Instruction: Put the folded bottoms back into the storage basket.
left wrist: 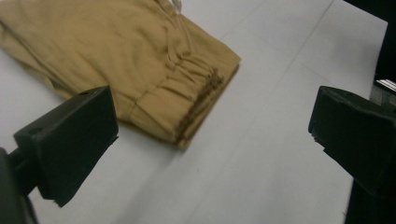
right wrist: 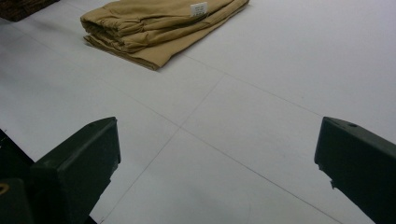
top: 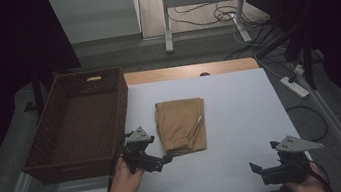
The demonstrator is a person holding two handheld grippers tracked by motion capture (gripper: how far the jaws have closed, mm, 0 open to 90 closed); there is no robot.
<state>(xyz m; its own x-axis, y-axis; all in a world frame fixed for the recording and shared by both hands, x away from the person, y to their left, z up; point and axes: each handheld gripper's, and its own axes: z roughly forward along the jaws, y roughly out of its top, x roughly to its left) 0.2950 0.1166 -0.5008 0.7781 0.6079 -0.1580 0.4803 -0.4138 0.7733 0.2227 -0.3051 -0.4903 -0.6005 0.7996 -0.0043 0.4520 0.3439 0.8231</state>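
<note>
A folded tan garment (top: pixel 182 125) is lying flat near the middle of the white tabletop (top: pixel 241 111), its elastic, gathered waistband facing the person's edge and a small white label (right wrist: pixel 199 9) sitting on its upper layer. In the left gripper view the waistband corner (left wrist: pixel 205 88) is showing between the two black jaws, nearer the left-hand one, and the cloth is not touching either jaw.

The left claw (top: pixel 166 160) is hovering just beside the garment's near left corner, released, its jaws standing wide apart over bare tabletop. The person's hand (top: pixel 125 179) is gripping it from below, with the grey three-cornered plate (top: pixel 138 135) sitting on top.

The right claw (top: pixel 257 168) is resting well apart from the garment, near the tabletop's front right corner, also released, with nothing between its spread jaws; in the right gripper view the garment is lying far ahead, up and to the left.

A brown woven basket (top: pixel 81 123) is standing at the tabletop's left side, just beside the left claw, its inside looking dark and bare.
</note>
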